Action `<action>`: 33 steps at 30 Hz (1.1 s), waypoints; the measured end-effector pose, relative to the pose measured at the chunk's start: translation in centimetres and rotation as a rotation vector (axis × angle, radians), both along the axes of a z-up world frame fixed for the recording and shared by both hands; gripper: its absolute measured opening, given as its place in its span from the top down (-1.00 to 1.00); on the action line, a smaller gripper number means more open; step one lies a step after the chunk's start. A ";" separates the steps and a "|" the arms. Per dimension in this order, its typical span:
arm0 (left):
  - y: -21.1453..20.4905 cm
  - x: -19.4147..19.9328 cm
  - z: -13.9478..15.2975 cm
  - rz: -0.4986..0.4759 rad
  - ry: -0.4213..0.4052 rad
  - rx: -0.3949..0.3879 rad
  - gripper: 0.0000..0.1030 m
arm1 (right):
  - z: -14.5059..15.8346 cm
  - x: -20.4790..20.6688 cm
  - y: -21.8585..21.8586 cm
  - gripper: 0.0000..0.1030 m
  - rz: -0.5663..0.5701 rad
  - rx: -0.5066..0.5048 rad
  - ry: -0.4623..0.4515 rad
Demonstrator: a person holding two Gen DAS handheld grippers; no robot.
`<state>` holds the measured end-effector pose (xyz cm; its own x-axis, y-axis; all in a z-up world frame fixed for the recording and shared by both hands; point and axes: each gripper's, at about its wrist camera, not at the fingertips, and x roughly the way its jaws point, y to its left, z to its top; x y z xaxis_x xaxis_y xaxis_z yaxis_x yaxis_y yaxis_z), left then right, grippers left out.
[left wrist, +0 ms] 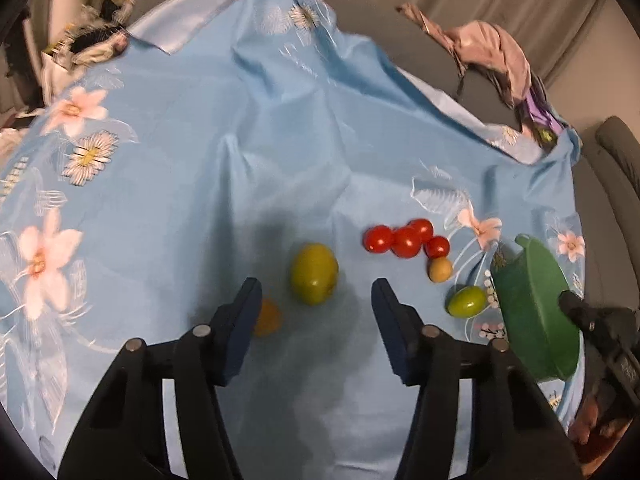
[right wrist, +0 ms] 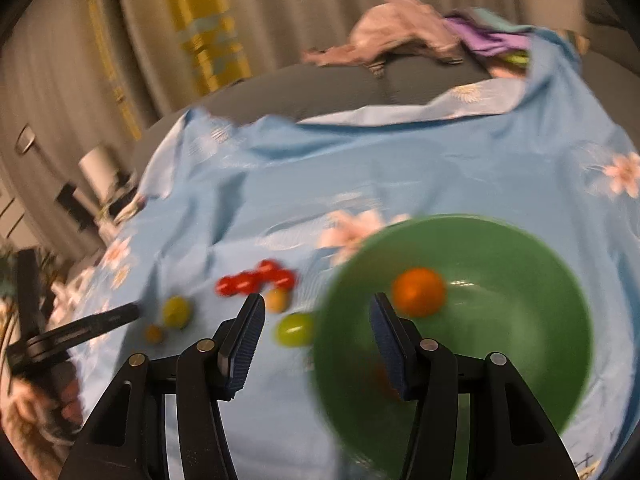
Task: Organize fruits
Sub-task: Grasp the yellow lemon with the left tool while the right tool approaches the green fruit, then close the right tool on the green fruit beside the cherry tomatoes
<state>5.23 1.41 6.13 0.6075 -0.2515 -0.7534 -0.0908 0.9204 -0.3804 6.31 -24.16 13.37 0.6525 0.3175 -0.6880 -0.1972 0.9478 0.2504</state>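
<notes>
Now gathering fruit: left gripper (left wrist: 316, 304) wide open, empty, straddling yellow-green fruit (left wrist: 314, 273) left of green bowl (left wrist: 532, 312); right gripper (right wrist: 316, 320) open, empty, over bowl rim; next, closing gently.

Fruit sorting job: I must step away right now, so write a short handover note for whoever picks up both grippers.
Left gripper: open, empty, over the large green fruit.
Right gripper: open, empty, at the rim of the green bowl.
Done: one orange fruit is in the bowl.
Left on the blue cloth: four red tomatoes, a tan fruit, a small green fruit, a small orange fruit.
</notes>
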 end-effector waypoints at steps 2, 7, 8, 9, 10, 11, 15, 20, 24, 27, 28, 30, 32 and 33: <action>-0.2 0.8 -0.5 -0.026 0.009 -0.032 0.06 | -0.4 -0.1 2.6 -0.07 0.064 0.006 0.033; -0.8 2.3 -1.4 -0.052 0.027 -0.029 0.13 | -3.2 0.1 7.2 -0.07 0.146 -0.008 0.139; -0.8 2.3 -1.4 -0.048 0.017 -0.014 0.13 | -3.8 0.3 7.4 -0.07 0.134 -0.021 0.154; -0.8 2.4 -1.5 -0.047 0.014 0.000 0.15 | -4.3 0.5 7.5 -0.07 0.112 -0.037 0.167; -0.8 2.6 -1.6 -0.050 0.019 0.006 0.17 | -4.9 0.7 7.6 -0.07 0.083 -0.054 0.183; -0.7 2.8 -1.9 -0.053 0.032 -0.004 0.26 | -5.3 1.0 7.5 -0.07 0.060 -0.062 0.193; -0.7 3.7 -3.6 -0.065 0.087 -0.055 0.33 | -6.1 2.2 7.3 -0.07 -0.021 -0.108 0.207; -1.4 3.6 -3.5 -0.054 0.080 -0.026 0.34 | -7.1 4.2 7.2 -0.07 -0.102 -0.134 0.239; -1.2 3.0 -3.0 -0.035 0.085 -0.012 0.35 | -7.7 5.6 7.6 -0.07 -0.169 -0.194 0.242; -0.5 1.8 -1.6 -0.014 0.039 -0.016 0.35 | -8.7 6.8 7.3 -0.07 -0.196 -0.186 0.277; 0.0 1.3 -1.0 -0.003 0.020 -0.036 0.35 | -9.0 7.1 7.2 -0.07 -0.204 -0.190 0.274; 0.9 0.2 -0.1 0.020 -0.011 -0.064 0.35 | -9.0 7.3 7.2 0.01 -0.206 -0.222 0.250; 1.4 -0.9 0.7 0.039 -0.035 -0.050 0.35 | -8.9 7.5 7.0 0.30 -0.199 -0.215 0.245; 1.5 -1.4 1.1 0.049 -0.044 -0.036 0.35 | -8.8 7.5 6.9 0.38 -0.178 -0.197 0.244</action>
<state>3.85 2.93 7.23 0.6522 -0.2472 -0.7166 -0.1181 0.9006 -0.4182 13.85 -17.29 4.55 0.4947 0.0597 -0.8670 0.0180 0.9967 0.0789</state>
